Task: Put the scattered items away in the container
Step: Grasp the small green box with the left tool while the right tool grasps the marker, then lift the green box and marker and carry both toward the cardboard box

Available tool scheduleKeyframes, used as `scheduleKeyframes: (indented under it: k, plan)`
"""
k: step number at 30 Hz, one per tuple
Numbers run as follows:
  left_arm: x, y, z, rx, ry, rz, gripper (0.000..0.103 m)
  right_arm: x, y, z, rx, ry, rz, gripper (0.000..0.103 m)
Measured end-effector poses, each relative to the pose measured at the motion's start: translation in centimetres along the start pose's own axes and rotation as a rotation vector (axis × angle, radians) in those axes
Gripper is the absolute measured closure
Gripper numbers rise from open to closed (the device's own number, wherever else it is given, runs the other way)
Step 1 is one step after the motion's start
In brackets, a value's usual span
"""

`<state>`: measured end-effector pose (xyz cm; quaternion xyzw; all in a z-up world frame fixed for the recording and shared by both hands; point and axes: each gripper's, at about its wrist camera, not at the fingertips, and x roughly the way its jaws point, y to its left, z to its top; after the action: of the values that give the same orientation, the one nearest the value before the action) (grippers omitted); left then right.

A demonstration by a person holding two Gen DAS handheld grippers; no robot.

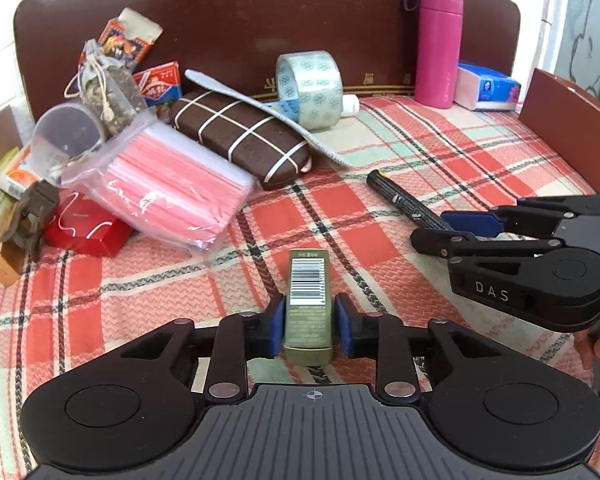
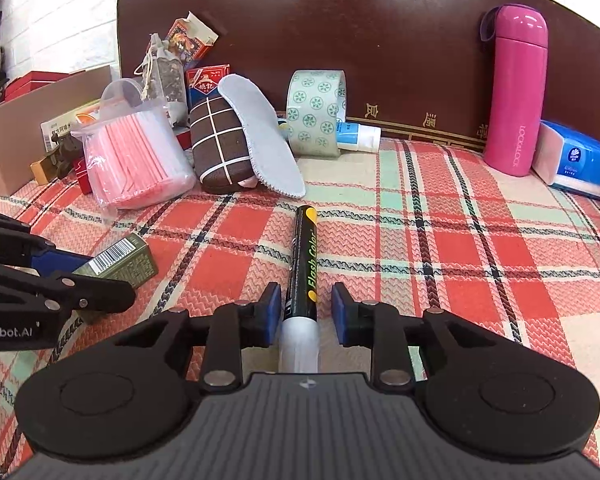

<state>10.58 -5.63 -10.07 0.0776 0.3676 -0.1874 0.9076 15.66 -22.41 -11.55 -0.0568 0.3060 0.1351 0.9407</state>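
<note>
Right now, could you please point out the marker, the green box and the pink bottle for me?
marker (image 2: 305,258): right wrist view, on its black printed barrel.
green box (image 1: 308,284): left wrist view, on its barcode label.
pink bottle (image 2: 516,96): right wrist view, on the middle of its body.

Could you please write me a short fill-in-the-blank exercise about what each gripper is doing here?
1. The left gripper is shut on a green ____.
2. The right gripper is open around a black ____.
3. The flask standing upright is ____ in colour.

Missing words: box; marker; pink.
</note>
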Motion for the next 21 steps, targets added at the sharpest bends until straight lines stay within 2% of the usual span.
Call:
scheduleKeyframes:
  k: [1, 2, 3, 4, 8, 13, 18, 21]
  plan:
    - [0.0, -0.2, -0.1, 0.011, -0.006, 0.007, 0.068, 0.0, 0.1, 0.0, -0.004, 0.000, -0.003, 0.071]
    - [0.0, -0.3, -0.2, 0.014, -0.011, 0.011, 0.076, 0.0, 0.1, 0.0, -0.008, -0.001, -0.005, 0.072]
    - [-0.1, -0.2, -0.3, 0.007, -0.011, 0.007, 0.084, -0.1, 0.3, 0.0, -0.011, 0.001, -0.001, 0.077]
    - [-0.3, -0.1, -0.3, -0.008, -0.008, -0.005, 0.084, -0.2, 0.4, 0.0, -0.014, 0.003, 0.004, 0.083]
    - [-1.3, 0.4, -0.7, -0.054, 0.001, -0.040, 0.084, -1.2, 1.3, -0.4, -0.026, 0.011, 0.037, 0.083]
    - [-3.4, 0.7, -2.1, -0.097, -0.001, -0.056, 0.084, -3.1, 2.7, -0.6, 0.005, 0.034, 0.157, 0.084]
    - [-6.9, 2.0, -3.6, -0.151, -0.040, -0.038, 0.084, -5.0, 6.0, 0.6, -0.046, 0.011, 0.273, 0.084]
    - [-9.2, 3.4, -4.0, -0.184, -0.078, 0.004, 0.084, -6.1, 8.0, 1.4, -0.077, -0.003, 0.342, 0.084]
